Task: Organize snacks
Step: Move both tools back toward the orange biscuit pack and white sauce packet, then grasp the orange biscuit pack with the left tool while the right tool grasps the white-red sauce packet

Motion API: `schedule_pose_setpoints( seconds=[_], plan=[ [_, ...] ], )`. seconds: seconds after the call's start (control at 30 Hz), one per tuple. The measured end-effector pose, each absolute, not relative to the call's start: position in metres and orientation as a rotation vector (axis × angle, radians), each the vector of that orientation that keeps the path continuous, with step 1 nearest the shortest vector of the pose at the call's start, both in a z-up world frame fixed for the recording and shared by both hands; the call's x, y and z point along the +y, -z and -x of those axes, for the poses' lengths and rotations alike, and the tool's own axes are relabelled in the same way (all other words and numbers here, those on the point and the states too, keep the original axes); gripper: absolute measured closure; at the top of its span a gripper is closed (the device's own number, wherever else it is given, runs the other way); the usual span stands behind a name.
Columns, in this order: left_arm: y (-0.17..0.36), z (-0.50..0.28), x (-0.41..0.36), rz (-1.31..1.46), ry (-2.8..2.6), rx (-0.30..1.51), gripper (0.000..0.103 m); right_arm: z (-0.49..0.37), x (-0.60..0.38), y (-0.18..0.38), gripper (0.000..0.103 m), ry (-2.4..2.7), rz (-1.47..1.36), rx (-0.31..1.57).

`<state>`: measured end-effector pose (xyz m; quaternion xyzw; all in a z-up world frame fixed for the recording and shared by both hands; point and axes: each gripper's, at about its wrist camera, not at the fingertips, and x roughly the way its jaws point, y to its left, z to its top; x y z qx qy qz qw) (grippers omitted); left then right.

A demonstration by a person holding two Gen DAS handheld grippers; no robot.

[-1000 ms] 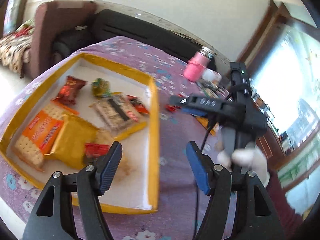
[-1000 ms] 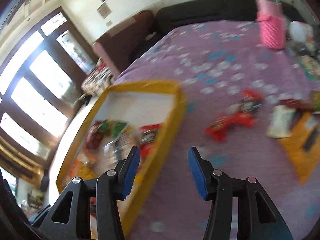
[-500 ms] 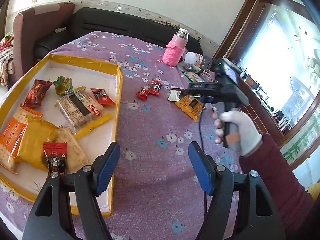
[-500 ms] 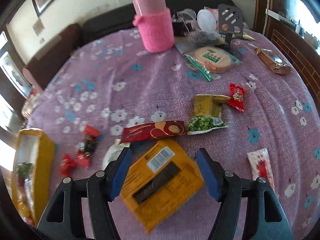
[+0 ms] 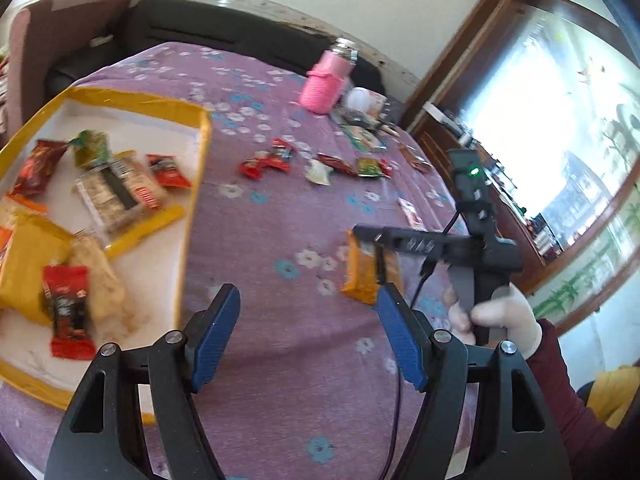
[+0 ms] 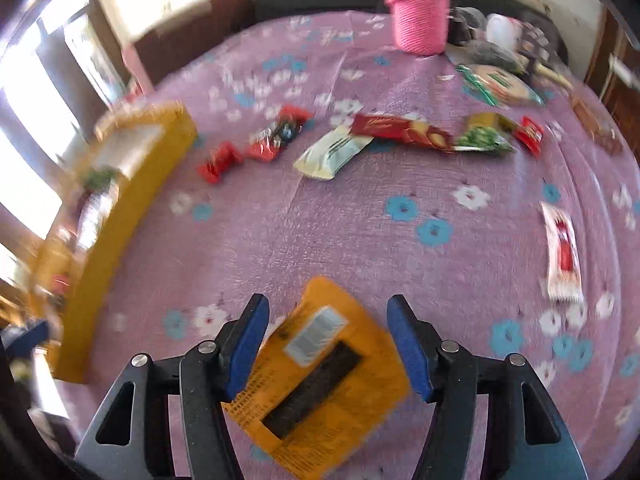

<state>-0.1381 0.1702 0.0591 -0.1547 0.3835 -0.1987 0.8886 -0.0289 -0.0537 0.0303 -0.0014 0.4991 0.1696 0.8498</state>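
orange snack packet [image 6: 320,372] now between closing right gripper [image 6: 326,344] jaws, untouched

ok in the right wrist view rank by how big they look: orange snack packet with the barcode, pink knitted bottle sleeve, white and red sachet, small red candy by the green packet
Largest to smallest as they appear:
1. orange snack packet, though it sits nearest the camera, which inflates it
2. pink knitted bottle sleeve
3. white and red sachet
4. small red candy
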Motion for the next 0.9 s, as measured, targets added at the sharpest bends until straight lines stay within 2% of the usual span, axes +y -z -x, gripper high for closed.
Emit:
schedule_pose_setpoints(
  seconds=[0.1,0.3,0.4,0.57,0.67,0.7,0.9],
  plan=[
    [-0.059,0.134,0.159,0.289,0.424,0.778,0.025,0.026,-0.099,-0.044,0.038,-0.215,-0.043,0.962],
    [-0.048,0.11,0.137,0.258,0.392,0.884,0.024,-0.013,-0.169,-0.037,0.037,0.026,-0.082,0.897],
    [-0.042,0.101,0.127,0.253,0.392,0.918,0.025,-0.034,-0.176,-0.027,0.037,0.018,-0.132,0.934],
    [-0.038,0.08,0.11,0.203,0.373,0.94,0.025,-0.044,-0.165,-0.017,0.035,0.034,-0.059,0.914],
    [-0.033,0.067,0.097,0.176,0.387,0.966,0.025,-0.045,-0.164,-0.015,0.051,0.034,-0.015,0.905],
    [-0.032,0.064,0.093,0.167,0.385,0.97,0.025,-0.045,-0.164,-0.016,0.065,0.032,-0.009,0.903],
    [-0.027,0.044,0.069,0.154,0.386,0.977,0.025,-0.044,-0.166,-0.017,0.065,0.02,-0.008,0.913]
  ],
)
